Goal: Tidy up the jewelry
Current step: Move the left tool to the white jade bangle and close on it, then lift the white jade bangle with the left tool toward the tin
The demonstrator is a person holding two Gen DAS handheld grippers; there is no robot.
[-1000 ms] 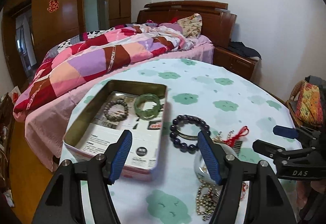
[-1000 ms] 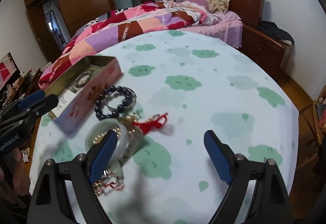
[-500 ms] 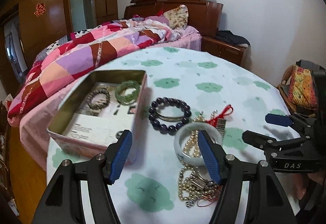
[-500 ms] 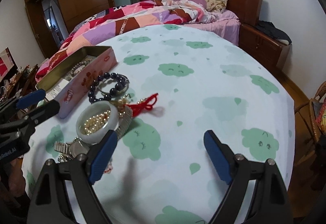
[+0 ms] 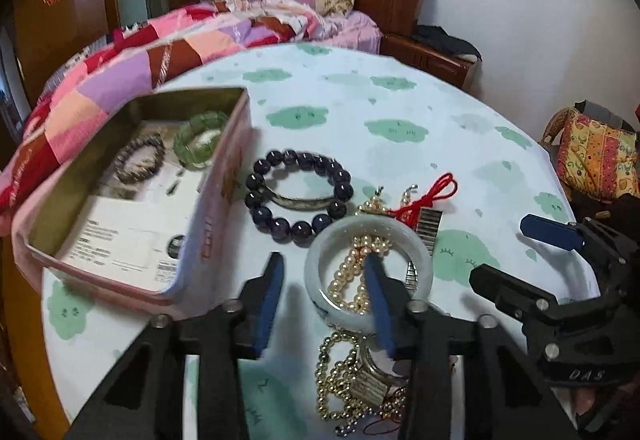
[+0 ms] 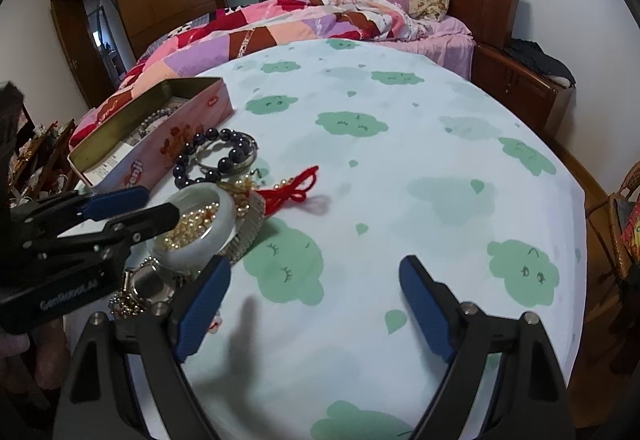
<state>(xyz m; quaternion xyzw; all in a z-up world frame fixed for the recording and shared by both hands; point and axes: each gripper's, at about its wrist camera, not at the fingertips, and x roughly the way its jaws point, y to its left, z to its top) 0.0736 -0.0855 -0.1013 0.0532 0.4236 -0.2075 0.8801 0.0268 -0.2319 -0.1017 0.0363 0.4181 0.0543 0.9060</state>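
The left gripper [image 5: 326,296] reaches low over the table [image 5: 400,100], its blue fingers spread. One finger dips inside the white jade bangle [image 5: 320,260] while the other stands outside the ring on the tin's side, so the near-left wall of the bangle sits between them; whether either pad touches it cannot be told. The bangle lies flat on a heap of pearl and gold-coloured bead strands [image 5: 352,280], with a metal watch band [image 5: 372,384] just under the gripper's body.

The right gripper [image 6: 316,300] hovers over bare cloud-patterned cloth on the right of the pile, fingers wide apart and holding nothing; in the left wrist view it [image 5: 520,260] enters from the right edge, pointing toward the jewelry.

Just beyond the bangle lies a red cord knot [image 5: 428,196] and a dark purple bead bracelet [image 5: 298,196] with a silver bangle [image 5: 300,200] resting inside its ring. Left of these, touching or nearly touching the beads, sits the open pink tin [image 5: 216,192], which holds a green bracelet [image 5: 200,140] and a grey bead bracelet [image 5: 140,158] on printed paper.

Past the table stands a bed [image 6: 280,20] with a patchwork quilt.
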